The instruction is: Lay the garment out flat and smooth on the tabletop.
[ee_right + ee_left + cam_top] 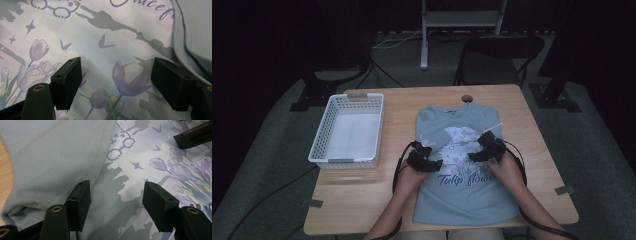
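High view: a blue-grey T-shirt (464, 165), sleeves folded in, lies flat on the table's (362, 200) right half. Soft, light, floppy; likely best pinched at folded edges. Left gripper (424, 159) and right gripper (488, 148) hover mid-shirt, jaws wide, empty.

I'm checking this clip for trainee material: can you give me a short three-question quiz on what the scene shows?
1. True or false: the left gripper is shut on the T-shirt.
2. Which side of the T-shirt does the white basket stand on, as seen from above? A. left B. right C. on top of it
3. Fill in: under the right gripper, the print shows purple ______.

Key: 1. False; its jaws stand open above the cloth. 2. A. 3. tulips.
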`<action>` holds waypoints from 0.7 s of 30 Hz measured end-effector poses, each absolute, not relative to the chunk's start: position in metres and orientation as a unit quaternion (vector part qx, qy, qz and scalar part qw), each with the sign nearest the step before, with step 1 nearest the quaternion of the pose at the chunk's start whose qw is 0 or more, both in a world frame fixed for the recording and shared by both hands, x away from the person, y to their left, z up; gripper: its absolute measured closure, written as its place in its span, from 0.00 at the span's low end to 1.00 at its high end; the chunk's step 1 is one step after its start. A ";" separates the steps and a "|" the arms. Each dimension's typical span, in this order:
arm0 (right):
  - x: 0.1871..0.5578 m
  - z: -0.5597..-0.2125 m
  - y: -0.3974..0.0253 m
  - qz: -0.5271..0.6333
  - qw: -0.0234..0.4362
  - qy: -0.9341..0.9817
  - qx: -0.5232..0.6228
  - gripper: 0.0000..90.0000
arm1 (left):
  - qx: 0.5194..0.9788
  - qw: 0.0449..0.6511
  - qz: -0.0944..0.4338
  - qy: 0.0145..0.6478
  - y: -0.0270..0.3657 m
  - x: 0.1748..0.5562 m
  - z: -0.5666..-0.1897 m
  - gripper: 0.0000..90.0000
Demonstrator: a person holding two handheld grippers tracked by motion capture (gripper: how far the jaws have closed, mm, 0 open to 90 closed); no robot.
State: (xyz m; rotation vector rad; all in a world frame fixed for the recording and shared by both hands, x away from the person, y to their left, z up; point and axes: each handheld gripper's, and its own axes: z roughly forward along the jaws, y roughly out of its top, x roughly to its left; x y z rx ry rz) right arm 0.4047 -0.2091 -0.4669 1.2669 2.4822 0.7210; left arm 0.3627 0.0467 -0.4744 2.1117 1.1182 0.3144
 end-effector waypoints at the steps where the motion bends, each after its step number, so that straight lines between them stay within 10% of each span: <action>1: 0.405 -0.466 -0.208 0.245 0.128 0.856 0.437 0.27 | 0.817 0.359 0.121 0.434 0.047 0.362 -0.474 0.45; 6: 0.404 -0.467 -0.203 0.228 0.111 0.876 0.411 0.14 | 0.816 0.362 0.120 0.435 0.049 0.355 -0.475 0.45; 21: 0.398 -0.450 -0.204 0.229 0.102 0.882 0.400 0.20 | 0.818 0.375 0.108 0.422 0.051 0.343 -0.472 0.28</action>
